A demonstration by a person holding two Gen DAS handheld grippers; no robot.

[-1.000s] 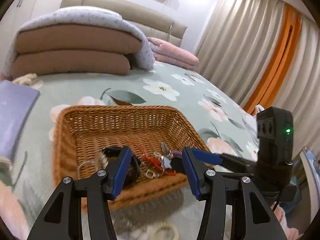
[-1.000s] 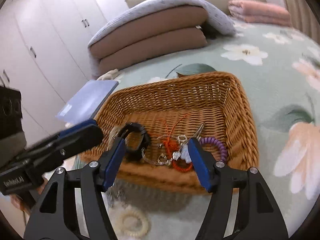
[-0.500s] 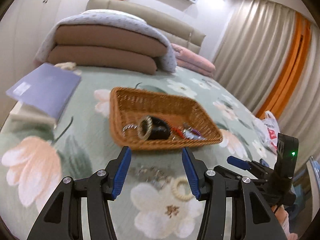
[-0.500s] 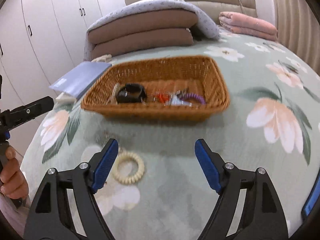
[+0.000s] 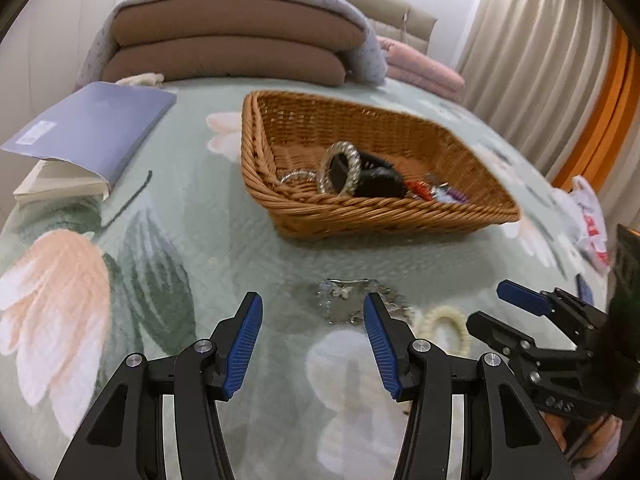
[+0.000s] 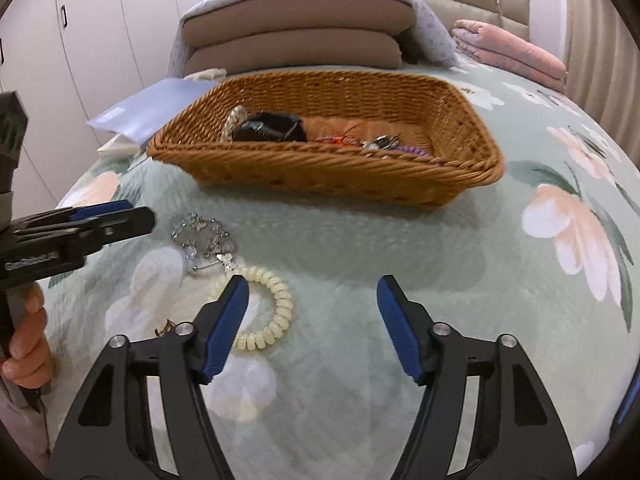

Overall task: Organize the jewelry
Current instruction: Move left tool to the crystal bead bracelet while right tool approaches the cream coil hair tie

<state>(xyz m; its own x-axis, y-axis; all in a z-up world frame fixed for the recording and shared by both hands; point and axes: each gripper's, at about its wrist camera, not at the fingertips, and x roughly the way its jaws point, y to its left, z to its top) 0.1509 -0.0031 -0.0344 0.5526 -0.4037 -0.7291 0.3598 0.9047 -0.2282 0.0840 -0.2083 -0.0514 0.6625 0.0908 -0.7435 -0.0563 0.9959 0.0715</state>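
Two pieces are left on the bed [image 6: 400,240], in front of the basket [image 6: 320,176] that already holds the rest: a silver chain [image 5: 352,300] and a cream coil band [image 6: 260,308]. Both tools are spread wide and hold nothing. The left tool [image 5: 312,344] points almost straight at the chain, which lies just ahead between its fingers, nearer the right one. The band lies against the left finger of the right tool [image 6: 312,320], off-centre, so that tool would need to shift left. The chain sprawls loosely, with no clear long axis.
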